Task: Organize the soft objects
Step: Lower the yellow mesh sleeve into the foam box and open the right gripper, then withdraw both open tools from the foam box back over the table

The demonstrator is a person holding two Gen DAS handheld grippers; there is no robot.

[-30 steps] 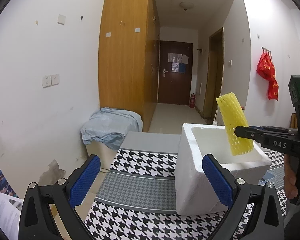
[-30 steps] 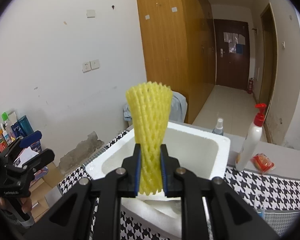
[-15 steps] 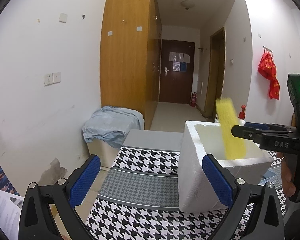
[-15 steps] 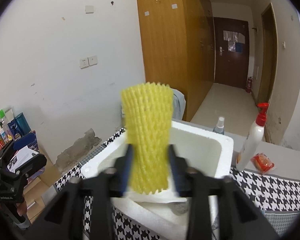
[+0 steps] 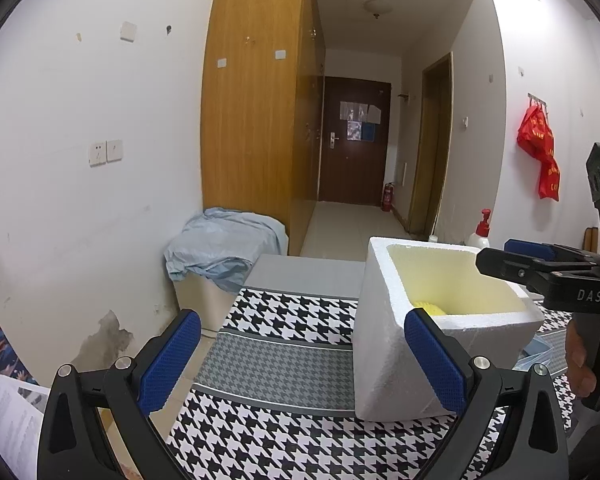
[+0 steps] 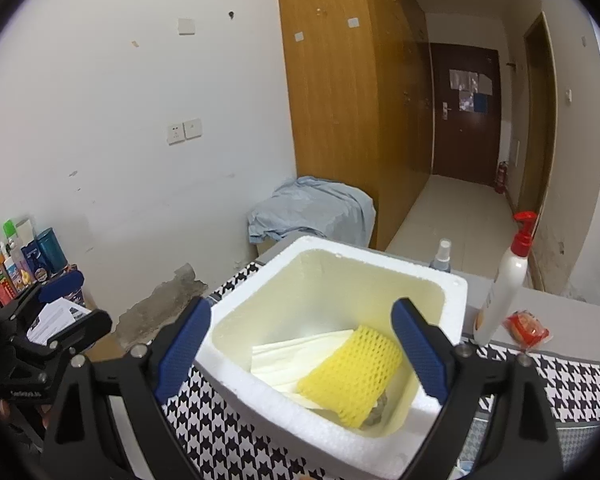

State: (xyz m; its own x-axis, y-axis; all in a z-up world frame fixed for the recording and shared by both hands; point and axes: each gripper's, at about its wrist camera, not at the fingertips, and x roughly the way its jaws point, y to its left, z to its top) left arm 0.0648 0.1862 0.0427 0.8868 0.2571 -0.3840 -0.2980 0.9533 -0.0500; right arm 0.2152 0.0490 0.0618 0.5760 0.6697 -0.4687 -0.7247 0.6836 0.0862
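Yellow foam net (image 6: 350, 372): lay inside white foam box (image 6: 260, 380), frame centre.
Right hand-held gripper (image 6: 302, 350): released, jaws just opened, nothing between.
Left hand-held gripper (image 5: 302, 360): released, empty.

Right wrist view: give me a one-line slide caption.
Open right gripper above the white foam box, yellow foam net lying inside on white sheets.

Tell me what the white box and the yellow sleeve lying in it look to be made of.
White box: looks like expanded polystyrene foam, matte, with a grainy beaded surface and thick, softly rounded walls.
Yellow sleeve: probably soft foam netting, matte, with an open diamond mesh; it lies slack on the white sheets.
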